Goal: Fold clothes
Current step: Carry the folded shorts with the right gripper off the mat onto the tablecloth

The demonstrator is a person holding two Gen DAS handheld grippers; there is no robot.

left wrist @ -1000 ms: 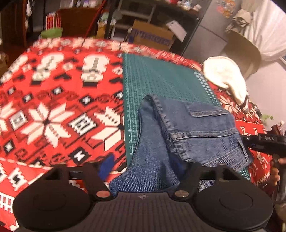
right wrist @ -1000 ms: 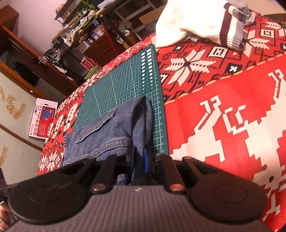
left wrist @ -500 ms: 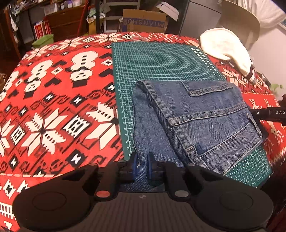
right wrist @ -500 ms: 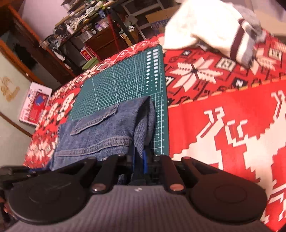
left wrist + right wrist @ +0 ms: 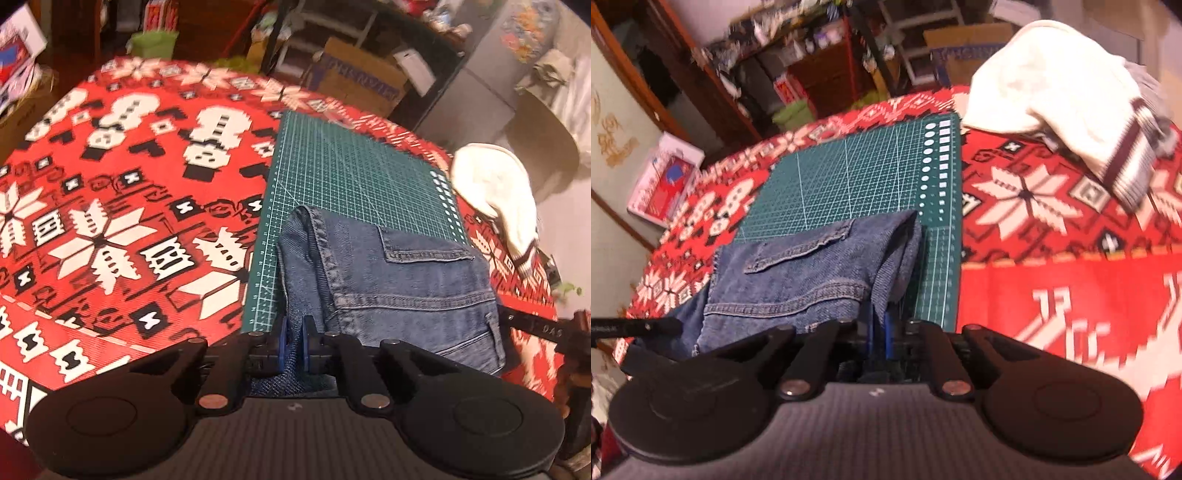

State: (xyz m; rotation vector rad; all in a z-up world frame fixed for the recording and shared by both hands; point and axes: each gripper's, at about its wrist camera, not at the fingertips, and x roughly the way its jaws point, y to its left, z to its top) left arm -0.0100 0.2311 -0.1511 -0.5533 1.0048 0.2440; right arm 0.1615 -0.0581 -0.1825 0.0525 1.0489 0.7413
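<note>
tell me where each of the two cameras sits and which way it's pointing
Left wrist: on the left gripper, looking forward over the jeans and green cutting mat; its own jaws show pinching denim, the other gripper at the right edge.
Right wrist: on the right gripper, at the jeans' opposite edge, facing the mat and white sweater; its own jaws are clamped on denim.
Shared: jeans, mat, sweater, red patterned tablecloth.

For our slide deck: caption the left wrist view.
Left gripper pinching folded jeans on a green mat.
</note>
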